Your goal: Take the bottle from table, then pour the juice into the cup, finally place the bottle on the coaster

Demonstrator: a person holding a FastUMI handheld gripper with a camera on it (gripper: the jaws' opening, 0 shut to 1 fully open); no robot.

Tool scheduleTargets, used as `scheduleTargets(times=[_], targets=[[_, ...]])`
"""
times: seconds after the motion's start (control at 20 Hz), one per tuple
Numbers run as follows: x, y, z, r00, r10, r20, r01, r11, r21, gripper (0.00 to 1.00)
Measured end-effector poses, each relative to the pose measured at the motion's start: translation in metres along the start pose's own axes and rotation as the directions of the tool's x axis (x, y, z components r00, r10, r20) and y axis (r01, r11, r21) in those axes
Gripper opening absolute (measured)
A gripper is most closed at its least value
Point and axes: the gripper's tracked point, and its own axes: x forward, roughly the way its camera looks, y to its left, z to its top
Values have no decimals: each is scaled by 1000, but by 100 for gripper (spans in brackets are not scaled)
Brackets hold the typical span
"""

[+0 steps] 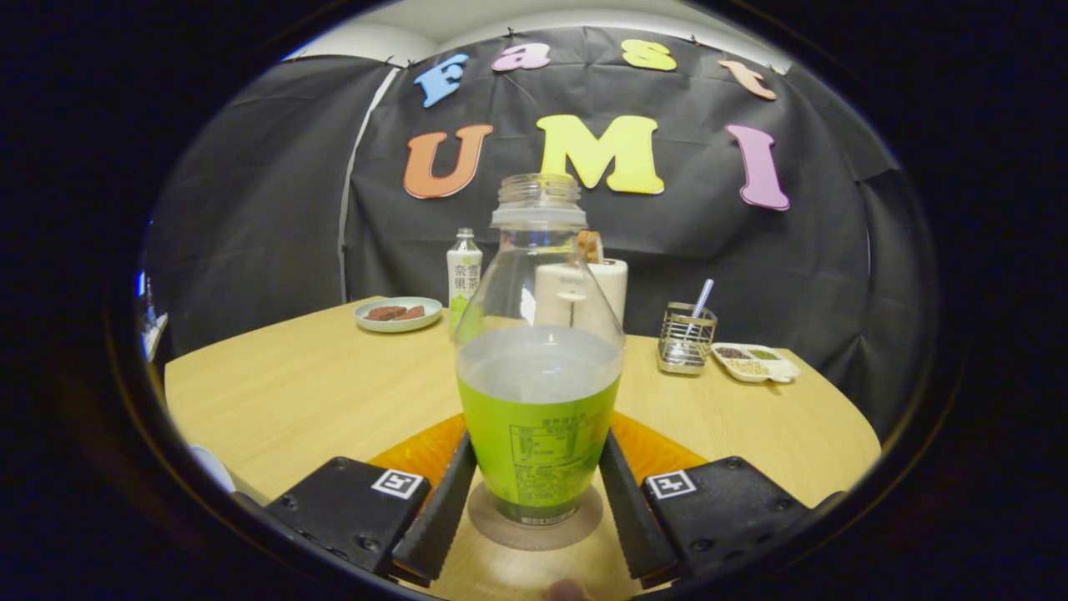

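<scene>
Green-labelled uncapped bottle (538, 401) upright on coaster (534, 522), hand-held gripper (536, 509) apparently pinching it

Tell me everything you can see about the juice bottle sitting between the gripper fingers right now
The bottle is clear plastic, wide-bodied and narrowing to a threaded neck with no cap on. A green printed label wraps its lower half, and pale liquid fills it to just above that label. It stands upright on a round brownish coaster on the wooden table. The hand-held gripper flanks it, one finger close along each side of the label; whether they press on it cannot be told.
</scene>
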Motion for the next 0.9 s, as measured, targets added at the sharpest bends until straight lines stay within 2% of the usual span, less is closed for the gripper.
scheduleTargets(times=[0.15, 0.2, 0.35, 0.65, 0.75, 0.9], targets=[[-4, 0, -3, 1000, 5, 3, -5, 999, 34, 86], [-6, -1, -1, 1000, 2, 8, -2, 999, 39, 92], [-19, 0, 9, 999, -4, 34, 3, 999, 35, 97], [-85, -1, 23, 996, -10, 86, 5, 998, 61, 100], [-122, -10, 29, 990, -48, 130, 42, 998, 46, 100], [-183, -26, 33, 970, -142, 196, 141, 990, 24, 100]])
